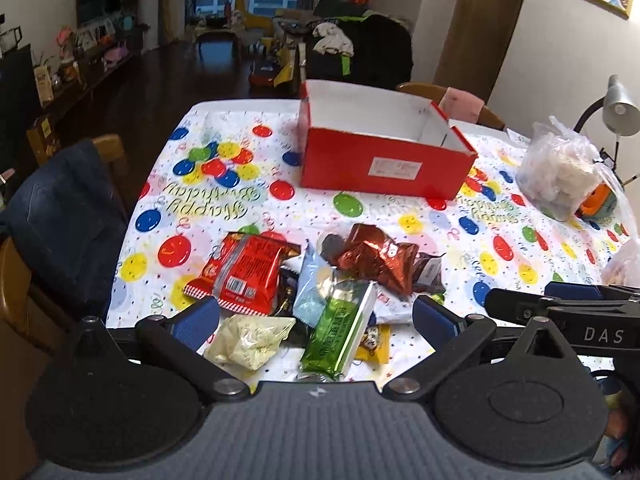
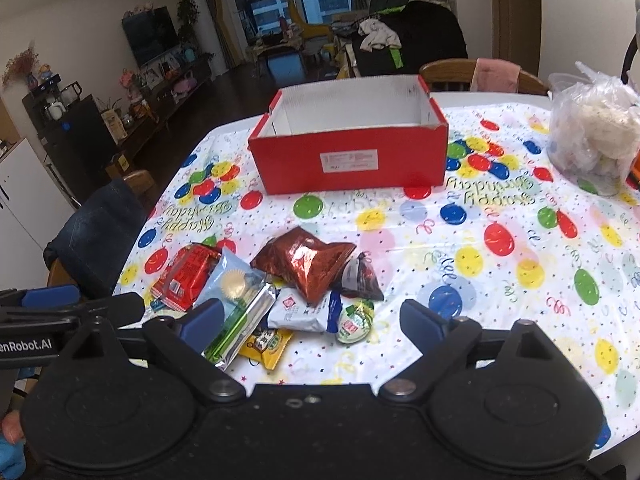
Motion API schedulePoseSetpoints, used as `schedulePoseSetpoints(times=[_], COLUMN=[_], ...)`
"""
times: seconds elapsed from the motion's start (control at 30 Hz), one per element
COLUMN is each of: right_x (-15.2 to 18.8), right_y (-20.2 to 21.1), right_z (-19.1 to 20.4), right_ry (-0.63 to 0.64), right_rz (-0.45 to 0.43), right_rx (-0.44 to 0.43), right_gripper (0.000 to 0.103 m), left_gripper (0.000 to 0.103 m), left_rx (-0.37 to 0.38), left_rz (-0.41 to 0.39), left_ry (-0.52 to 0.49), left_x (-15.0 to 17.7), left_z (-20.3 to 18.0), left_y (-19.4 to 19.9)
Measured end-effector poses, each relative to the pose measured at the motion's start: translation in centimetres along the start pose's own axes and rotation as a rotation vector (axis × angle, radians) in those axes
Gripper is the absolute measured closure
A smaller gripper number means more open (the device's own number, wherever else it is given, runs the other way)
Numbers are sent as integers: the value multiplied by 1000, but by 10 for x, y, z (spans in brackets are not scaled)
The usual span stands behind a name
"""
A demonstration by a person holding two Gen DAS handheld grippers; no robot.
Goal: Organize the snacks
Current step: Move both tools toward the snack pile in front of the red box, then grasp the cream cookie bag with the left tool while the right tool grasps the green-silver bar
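Blue-padded tongs sit wide apart in both hands, nothing caught between them: the left gripper [image 1: 316,318] hangs low over the near side of the heap at the bottom centre of its frame, and the right gripper [image 2: 312,322] does the same in its own view, its fingers spread to either side of the pile. Just ahead of the left one, along the lower middle of the left view, lie a green foil bar [image 1: 340,332], a pale yellow packet [image 1: 250,336] and a small yellow sachet [image 1: 374,344], with a light blue pouch [image 1: 316,280] and a red packet [image 1: 244,272] a little further up and to the left. A crumpled copper-brown bag [image 1: 376,258] tops the heap near the centre of the frame. From the right view, a white-and-blue packet [image 2: 304,308] and a round green-lidded cup [image 2: 354,320] show at lower centre as well. Beyond the pile, in the upper middle of both views, stands the red box [image 2: 352,160], lid off; what I can see of its white inside shows no snack in it, though its floor is mostly hidden. Off at the right edge a clear plastic bag [image 2: 592,136] rests on the balloon tablecloth [image 2: 500,272]. By my reckoning the job is barely started: every packet is still loose on the cloth, and presumably each has to be carried up into the box.
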State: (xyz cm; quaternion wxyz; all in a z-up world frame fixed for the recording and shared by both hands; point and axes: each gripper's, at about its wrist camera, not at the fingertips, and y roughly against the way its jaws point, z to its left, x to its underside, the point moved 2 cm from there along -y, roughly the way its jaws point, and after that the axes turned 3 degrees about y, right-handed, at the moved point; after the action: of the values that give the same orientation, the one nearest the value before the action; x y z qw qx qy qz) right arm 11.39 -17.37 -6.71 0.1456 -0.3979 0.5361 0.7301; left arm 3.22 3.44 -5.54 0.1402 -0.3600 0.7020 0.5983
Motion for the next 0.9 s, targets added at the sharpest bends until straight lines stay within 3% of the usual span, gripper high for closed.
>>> schedulePoseSetpoints(times=[0.33, 0.5, 0.77, 0.9], right_x=[2, 4, 19, 19], right_y=[-26, -40, -66, -73], right_z=[-9, -9, 5, 14], right_ry=[37, 71, 170, 190], right_rz=[83, 107, 200, 220], right_rx=[9, -10, -65, -125], right_gripper=[11, 12, 18, 23], left_gripper=[0, 0, 15, 17], left_rx=[-25, 16, 57, 75], left_rz=[40, 28, 125, 161], left_ry=[77, -4, 57, 106], left_x=[-1, 3, 13, 9], left_z=[30, 39, 65, 79], left_y=[-19, -26, -60, -77])
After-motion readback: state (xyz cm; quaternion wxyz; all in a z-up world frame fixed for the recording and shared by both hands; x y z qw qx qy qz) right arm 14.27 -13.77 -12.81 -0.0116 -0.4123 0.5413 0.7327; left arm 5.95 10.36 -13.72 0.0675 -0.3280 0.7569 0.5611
